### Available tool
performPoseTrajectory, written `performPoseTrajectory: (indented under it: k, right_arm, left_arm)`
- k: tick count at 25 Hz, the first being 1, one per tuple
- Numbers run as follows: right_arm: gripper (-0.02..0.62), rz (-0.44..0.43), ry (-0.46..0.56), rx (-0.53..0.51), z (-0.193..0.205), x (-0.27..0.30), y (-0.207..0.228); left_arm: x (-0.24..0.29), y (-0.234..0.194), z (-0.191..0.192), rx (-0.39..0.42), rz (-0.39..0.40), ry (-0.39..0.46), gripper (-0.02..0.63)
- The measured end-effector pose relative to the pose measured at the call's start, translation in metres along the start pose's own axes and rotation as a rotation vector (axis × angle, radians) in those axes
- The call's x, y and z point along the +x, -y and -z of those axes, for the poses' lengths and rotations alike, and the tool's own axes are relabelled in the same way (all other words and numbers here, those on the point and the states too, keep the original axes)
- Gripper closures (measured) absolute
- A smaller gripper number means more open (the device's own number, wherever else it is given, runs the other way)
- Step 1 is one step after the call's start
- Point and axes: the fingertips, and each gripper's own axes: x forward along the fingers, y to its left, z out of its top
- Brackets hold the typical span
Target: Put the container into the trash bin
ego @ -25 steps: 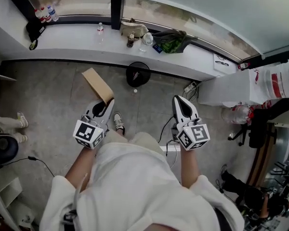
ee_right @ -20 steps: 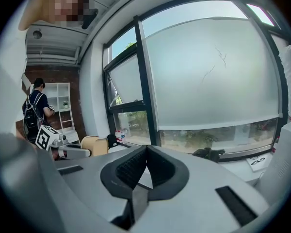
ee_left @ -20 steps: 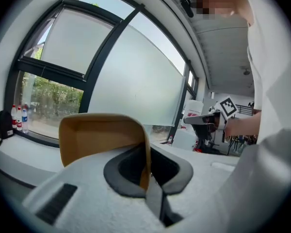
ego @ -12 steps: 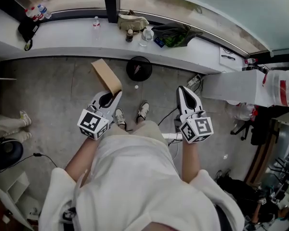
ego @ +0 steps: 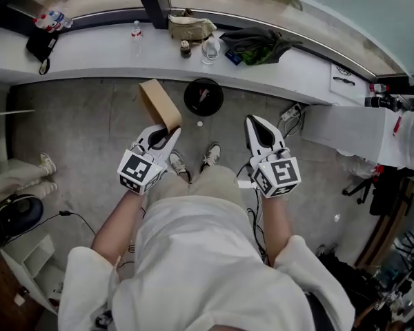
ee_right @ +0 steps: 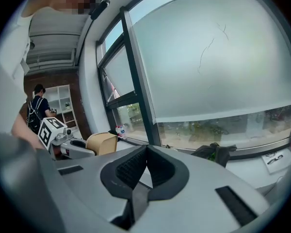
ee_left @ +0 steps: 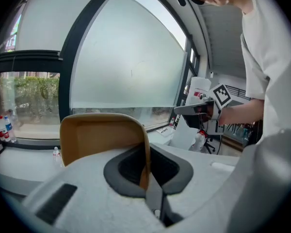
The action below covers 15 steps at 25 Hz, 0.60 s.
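Clamping one wall of the brown container (ego: 159,104), the left gripper (ego: 171,133) held it above the floor, near the black trash bin (ego: 203,96). The right gripper (ego: 257,123) was closed on nothing.

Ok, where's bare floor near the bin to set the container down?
Widest bare floor: left of the container held by the left gripper, below the white ledge. Right of the trash bin, a power strip crowds the floor; the ledge behind it is cluttered.
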Motion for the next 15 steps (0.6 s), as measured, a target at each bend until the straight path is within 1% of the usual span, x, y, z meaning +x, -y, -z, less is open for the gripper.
performPoseTrajectory:
  k: [2,5,10,12,15]
  right_arm:
    - [0.594,-0.019,-0.031,0.004,0.015,0.014,0.010]
    - [0.594,-0.042,-0.075,-0.001,0.049,0.035,0.025]
    - [0.594,-0.063,-0.157,-0.067,0.119,0.079,0.043]
    - [0.594,-0.074,-0.173,-0.067,0.141,0.095,0.043]
    - [0.594,-0.089,-0.192,-0.054,0.171,0.111,0.037]
  left_arm:
    - [0.020,-0.003,0.017,0.001,0.016,-0.042,0.586]
    - [0.049,-0.008,0.057,-0.006,0.024,-0.116,0.586]
    - [0.100,-0.021,0.138,-0.073,0.014,-0.217,0.586]
    - [0.119,-0.026,0.164,-0.091,0.032,-0.244,0.586]
    - [0.138,-0.034,0.203,-0.091,0.066,-0.295,0.586]
